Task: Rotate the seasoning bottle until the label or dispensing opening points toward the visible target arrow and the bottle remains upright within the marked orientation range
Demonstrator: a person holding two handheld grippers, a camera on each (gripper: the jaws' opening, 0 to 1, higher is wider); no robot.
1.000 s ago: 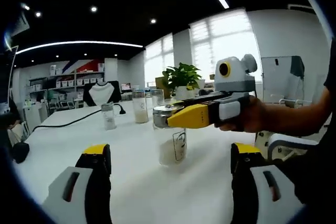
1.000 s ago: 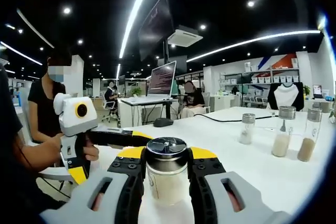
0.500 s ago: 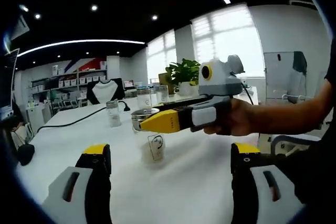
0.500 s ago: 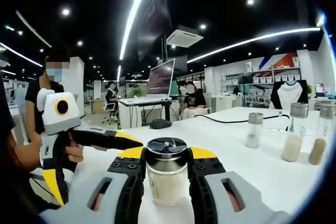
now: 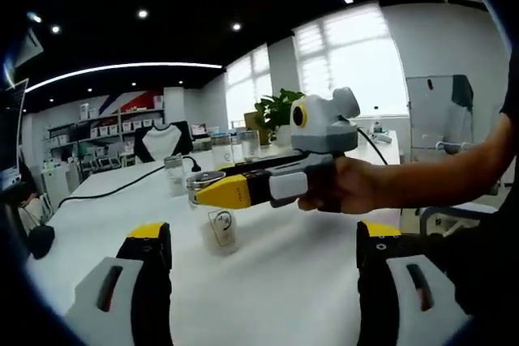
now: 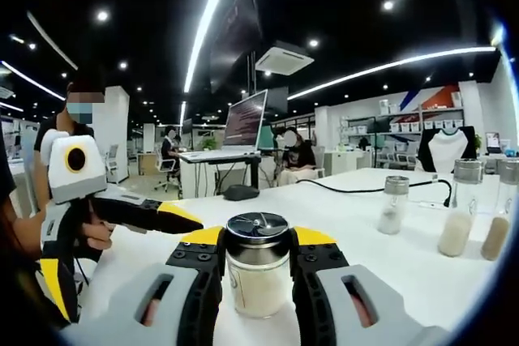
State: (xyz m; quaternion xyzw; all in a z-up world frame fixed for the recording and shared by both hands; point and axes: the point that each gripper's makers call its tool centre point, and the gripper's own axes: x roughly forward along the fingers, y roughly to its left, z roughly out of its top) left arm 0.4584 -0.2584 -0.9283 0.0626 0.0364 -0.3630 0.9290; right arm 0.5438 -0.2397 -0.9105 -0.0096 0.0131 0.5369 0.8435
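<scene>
Right gripper [image 6: 257, 261] clamped on bottle [image 6: 258, 277]: fingers [image 6: 198, 261] pressing both sides just under the metal cap, bottle upright on white table [image 6: 357, 224], pale powder inside. Left gripper [image 5: 263, 269] with fingers [image 5: 150, 245] spread wide, holding nothing; bottle [image 5: 216, 218] well ahead between them, label facing the camera. Beyond the right fingers, three more jars [image 6: 394, 204] standing apart near a black cable [image 6: 349, 190].

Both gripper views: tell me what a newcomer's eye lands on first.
In the right gripper view, the right gripper clamps a seasoning bottle with a shiny metal cap, upright on the white table. In the left gripper view, the same bottle stands mid-table, and the left gripper is open and holds nothing.
</scene>
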